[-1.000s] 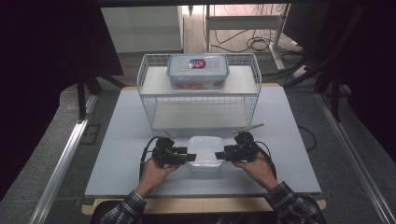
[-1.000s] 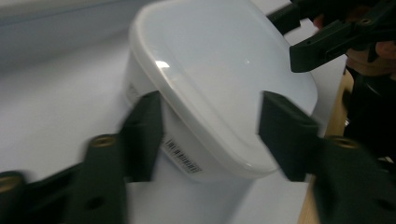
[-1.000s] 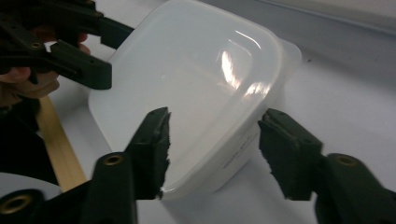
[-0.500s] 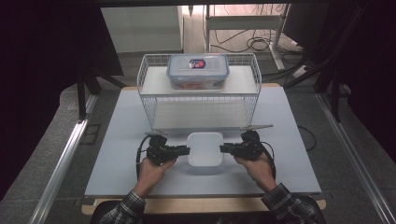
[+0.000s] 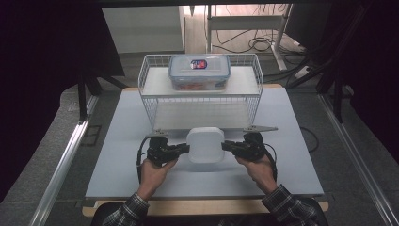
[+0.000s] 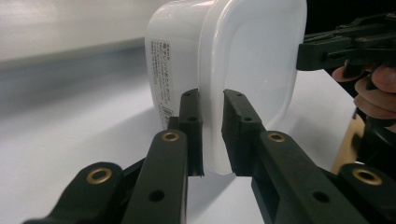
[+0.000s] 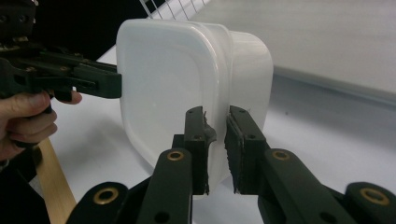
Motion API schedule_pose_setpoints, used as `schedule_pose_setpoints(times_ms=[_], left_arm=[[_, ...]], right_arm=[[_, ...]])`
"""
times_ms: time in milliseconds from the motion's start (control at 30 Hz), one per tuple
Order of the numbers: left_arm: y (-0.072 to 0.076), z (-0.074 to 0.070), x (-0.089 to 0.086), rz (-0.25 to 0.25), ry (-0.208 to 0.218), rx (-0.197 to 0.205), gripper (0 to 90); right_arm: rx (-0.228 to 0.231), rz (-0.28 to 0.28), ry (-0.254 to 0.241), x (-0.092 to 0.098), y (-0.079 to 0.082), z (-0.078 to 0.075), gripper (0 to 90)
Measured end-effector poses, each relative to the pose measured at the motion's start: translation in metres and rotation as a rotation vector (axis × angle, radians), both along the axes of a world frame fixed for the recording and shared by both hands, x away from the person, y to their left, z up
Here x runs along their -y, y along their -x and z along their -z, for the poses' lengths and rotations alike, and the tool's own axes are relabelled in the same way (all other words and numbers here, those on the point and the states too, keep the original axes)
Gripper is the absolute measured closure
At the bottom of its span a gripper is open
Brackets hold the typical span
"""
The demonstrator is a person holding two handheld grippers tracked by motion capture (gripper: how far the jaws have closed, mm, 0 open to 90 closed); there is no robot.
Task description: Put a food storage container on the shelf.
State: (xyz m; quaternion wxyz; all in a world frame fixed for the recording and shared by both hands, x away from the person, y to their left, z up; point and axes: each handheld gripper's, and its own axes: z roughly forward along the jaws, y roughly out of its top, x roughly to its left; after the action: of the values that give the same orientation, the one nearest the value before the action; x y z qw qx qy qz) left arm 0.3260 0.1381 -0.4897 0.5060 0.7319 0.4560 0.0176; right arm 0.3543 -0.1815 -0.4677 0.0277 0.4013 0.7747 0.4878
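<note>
A white, rounded-square plastic container (image 5: 205,145) sits between my two grippers at the table's near middle. My left gripper (image 5: 186,148) is shut on the container's left rim, and my right gripper (image 5: 225,145) is shut on its right rim. Both sets of jaws have just been closing with that rim between them. In the left gripper view the pads (image 6: 190,121) pinch the rim of the container (image 6: 252,70), with the right gripper (image 6: 327,49) on its far edge. The right gripper view shows the same grip (image 7: 215,116) on the container (image 7: 163,84), with the left gripper (image 7: 93,81) opposite.
A white wire basket rack (image 5: 149,101) stands just behind the container. A clear lidded box (image 5: 199,70) with red contents rests on top of it. The pale table (image 5: 117,141) ends in a wooden front edge (image 5: 188,206) near the person's checked sleeves.
Both grippers have closed their jaws onto the container's rim from either side. The container now looks like a fuller rounded square, slightly nearer the rack.
</note>
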Motion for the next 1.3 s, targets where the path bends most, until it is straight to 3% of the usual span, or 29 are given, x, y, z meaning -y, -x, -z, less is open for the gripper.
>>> schedule_pose_setpoints(times_ms=[233,433,467,833,1300], left_arm=[[0.002,-0.011,-0.002,-0.025,-0.024,0.035,78.3],[0.0,-0.027,-0.008,-0.035,-0.029,0.07,78.3],[-0.001,-0.034,-0.009,-0.035,-0.032,0.084,78.3],[-0.011,-0.071,-0.012,-0.041,-0.045,0.15,78.3],[-0.018,-0.106,-0.01,-0.046,-0.061,0.205,78.4]], right_arm=[[0.034,-0.002,-0.016,-0.004,0.0,-0.006,79.1],[0.064,-0.007,-0.02,-0.01,-0.002,-0.02,79.1],[0.087,-0.011,-0.018,-0.012,-0.004,-0.028,79.1],[0.145,-0.016,-0.026,-0.015,-0.014,-0.061,79.1],[0.177,-0.014,-0.056,-0.013,-0.025,-0.091,78.9]])
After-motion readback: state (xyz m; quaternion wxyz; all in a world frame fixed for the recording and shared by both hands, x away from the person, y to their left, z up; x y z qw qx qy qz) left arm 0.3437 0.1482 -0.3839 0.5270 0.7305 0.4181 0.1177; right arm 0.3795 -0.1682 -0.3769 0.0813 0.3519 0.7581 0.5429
